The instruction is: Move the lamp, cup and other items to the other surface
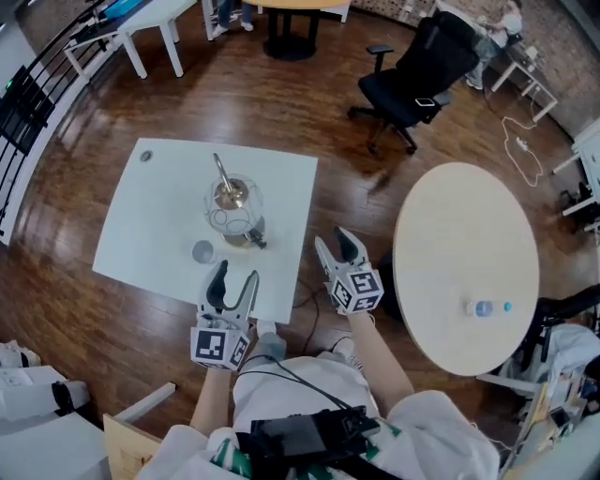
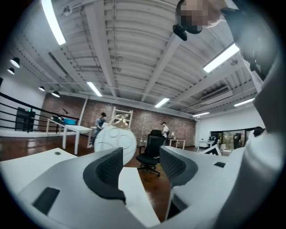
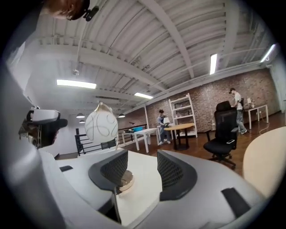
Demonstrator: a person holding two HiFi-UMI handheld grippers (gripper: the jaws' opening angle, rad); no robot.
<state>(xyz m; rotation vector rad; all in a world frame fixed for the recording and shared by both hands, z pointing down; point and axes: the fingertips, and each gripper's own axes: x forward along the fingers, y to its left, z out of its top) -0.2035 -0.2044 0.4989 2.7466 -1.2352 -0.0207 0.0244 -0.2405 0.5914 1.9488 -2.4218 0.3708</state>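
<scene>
A lamp (image 1: 232,208) with a wire globe and a gold base stands on the white square table (image 1: 159,216). Beside it is a small grey cup (image 1: 202,251), and a small round item (image 1: 145,157) lies at the far corner. My left gripper (image 1: 232,281) hovers open over the table's near edge, just short of the cup, with nothing between its jaws. My right gripper (image 1: 339,248) is open and empty off the table's right edge. The globe (image 2: 115,143) appears ahead in the left gripper view. In the right gripper view the lamp (image 3: 101,125) is ahead left of the open right gripper (image 3: 142,167).
A round beige table (image 1: 464,234) stands at the right with a clear bottle (image 1: 483,307) and a blue cap (image 1: 507,307) on it. A black office chair (image 1: 412,80) is beyond, with white tables (image 1: 155,23) at the back left. Cables run on the wood floor.
</scene>
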